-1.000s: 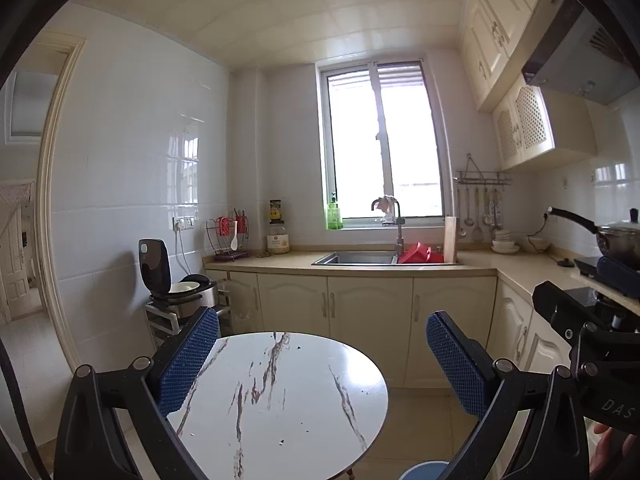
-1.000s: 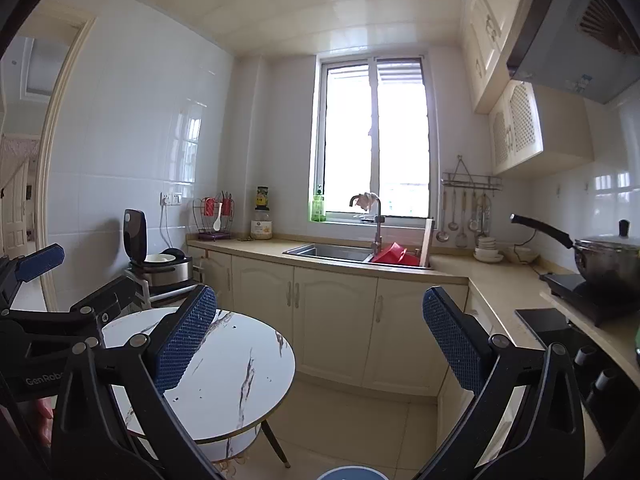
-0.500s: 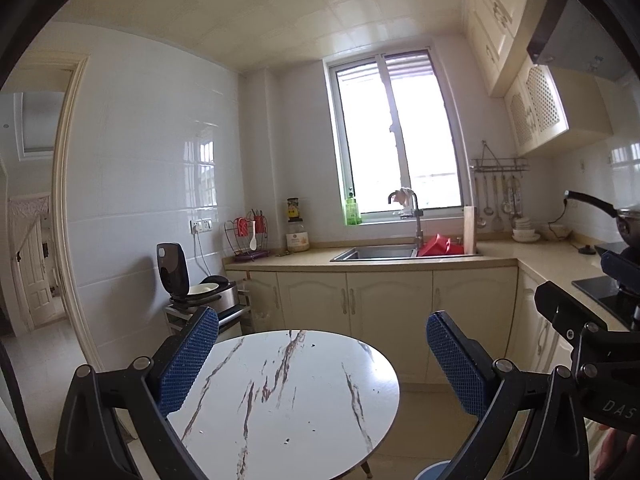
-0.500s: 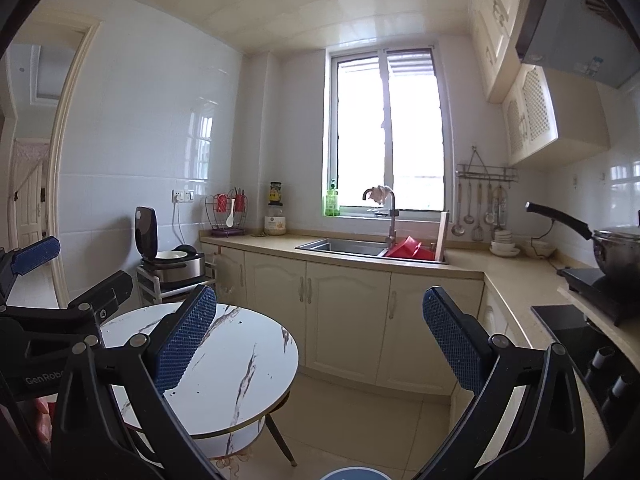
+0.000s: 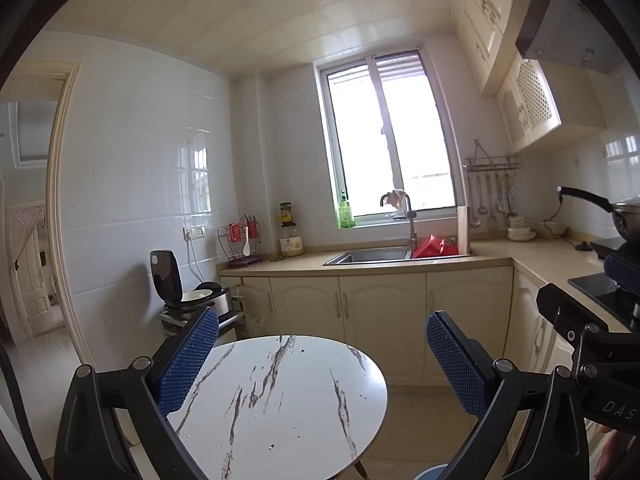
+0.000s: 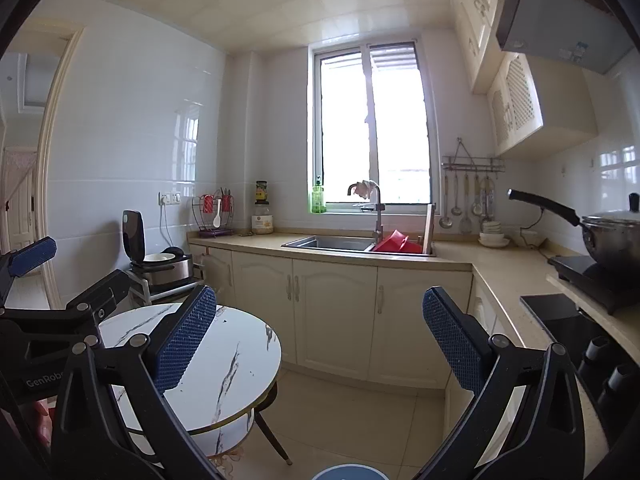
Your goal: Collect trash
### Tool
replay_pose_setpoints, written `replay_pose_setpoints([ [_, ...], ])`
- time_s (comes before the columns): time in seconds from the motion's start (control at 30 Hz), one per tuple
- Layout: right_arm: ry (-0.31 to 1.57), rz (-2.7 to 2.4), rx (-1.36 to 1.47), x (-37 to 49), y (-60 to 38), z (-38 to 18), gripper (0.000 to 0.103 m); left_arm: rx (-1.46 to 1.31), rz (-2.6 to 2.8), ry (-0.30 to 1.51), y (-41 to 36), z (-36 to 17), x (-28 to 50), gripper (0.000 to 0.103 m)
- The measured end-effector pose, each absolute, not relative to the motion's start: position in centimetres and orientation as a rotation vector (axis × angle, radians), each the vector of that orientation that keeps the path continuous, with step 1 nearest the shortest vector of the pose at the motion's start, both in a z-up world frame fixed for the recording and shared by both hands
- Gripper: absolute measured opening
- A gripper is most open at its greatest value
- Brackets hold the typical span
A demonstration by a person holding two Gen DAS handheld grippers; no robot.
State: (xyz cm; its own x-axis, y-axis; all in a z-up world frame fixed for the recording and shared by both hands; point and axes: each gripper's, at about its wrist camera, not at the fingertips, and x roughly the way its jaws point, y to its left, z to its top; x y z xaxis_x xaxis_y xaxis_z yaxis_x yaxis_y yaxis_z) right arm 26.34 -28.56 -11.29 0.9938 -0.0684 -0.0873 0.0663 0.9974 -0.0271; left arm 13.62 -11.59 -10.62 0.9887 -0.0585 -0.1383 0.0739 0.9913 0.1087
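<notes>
No trash shows anywhere; the round table [image 5: 280, 396] carries only dark specks. It lies straight ahead of and below the left gripper [image 5: 320, 360], which is nearer, and down-left of the right gripper [image 6: 318, 344]. Both grippers are spread wide, holding nothing.

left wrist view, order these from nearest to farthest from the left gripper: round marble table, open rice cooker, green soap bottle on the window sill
1. Round white marble-pattern table: directly under and ahead of the left gripper.
2. Open black-lidded rice cooker: on a rack to the left, beyond the table.
3. Green soap bottle: on the window sill, behind the counter.
</notes>
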Motion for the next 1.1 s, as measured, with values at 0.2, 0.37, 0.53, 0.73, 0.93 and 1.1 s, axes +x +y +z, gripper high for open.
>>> replay_pose_setpoints([
  [0.2, 0.088, -0.075, -0.030, 26.3, -28.4, -11.3, 0.103, 0.110, -0.067, 0.131, -11.7, -11.2, 13.2, 0.102],
  [0.37, 0.087, -0.075, -0.033, 26.3, -28.2, -11.4, 0.103, 0.111, -0.061, 0.113, -11.3, -11.7, 12.6, 0.102],
  [0.53, 0.088, -0.077, -0.038, 26.4, -28.0, -11.4, 0.103, 0.118, -0.055, 0.093, -10.4, -12.7, 11.5, 0.102],
  [0.73, 0.091, -0.094, -0.042, 26.4, -28.3, -11.2, 0.103, 0.103, -0.088, 0.104, -10.2, -13.2, 11.7, 0.102],
  [0.93, 0.096, -0.109, -0.043, 26.4, -28.9, -11.2, 0.103, 0.098, -0.092, 0.114, -11.3, -13.2, 11.8, 0.102],
  [1.1, 0.099, -0.112, -0.038, 26.5, -29.2, -11.3, 0.103, 0.104, -0.093, 0.115, -11.2, -12.8, 11.7, 0.102],
])
